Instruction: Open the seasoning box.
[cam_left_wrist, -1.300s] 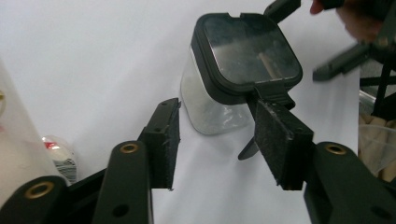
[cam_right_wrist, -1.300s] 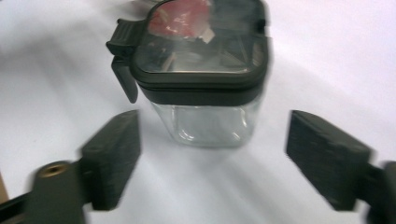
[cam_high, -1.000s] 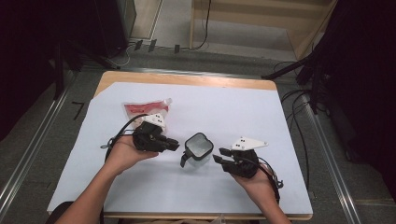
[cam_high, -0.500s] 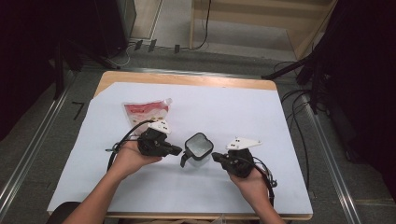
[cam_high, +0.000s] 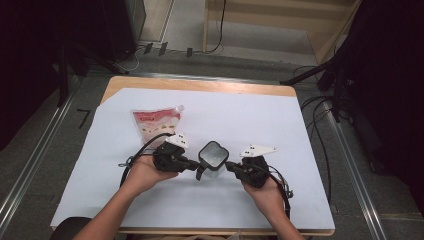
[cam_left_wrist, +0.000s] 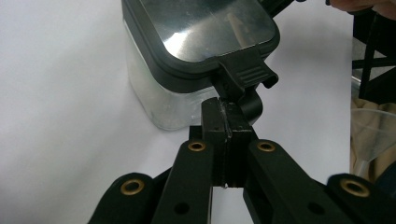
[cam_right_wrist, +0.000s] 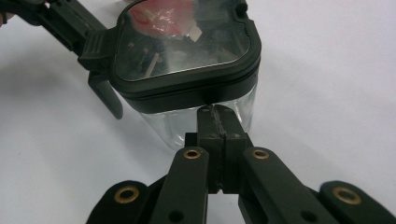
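A clear square container (cam_high: 213, 161) with a black-rimmed lid (cam_left_wrist: 210, 28) stands on the white sheet between my two grippers. My left gripper (cam_high: 195, 165) is shut with nothing between its jaws. Its tips (cam_left_wrist: 227, 116) touch the hanging black latch (cam_left_wrist: 245, 74) on the lid's edge. My right gripper (cam_high: 231, 166) comes in from the other side, also shut and holding nothing. Its tips (cam_right_wrist: 217, 114) rest against the container's clear wall (cam_right_wrist: 182, 128) just under the lid rim (cam_right_wrist: 187, 88). In the right gripper view, the left gripper (cam_right_wrist: 56, 23) shows at the latch (cam_right_wrist: 100, 51).
A red and white pouch (cam_high: 156, 125) with a spout lies flat behind the left hand. The white sheet (cam_high: 250, 115) covers a wooden table; cables trail from both grippers. Dark stands and cables crowd the floor to the right.
The left gripper has slid slightly toward the container and the table's front. The right gripper has stayed almost still. The container has not moved.
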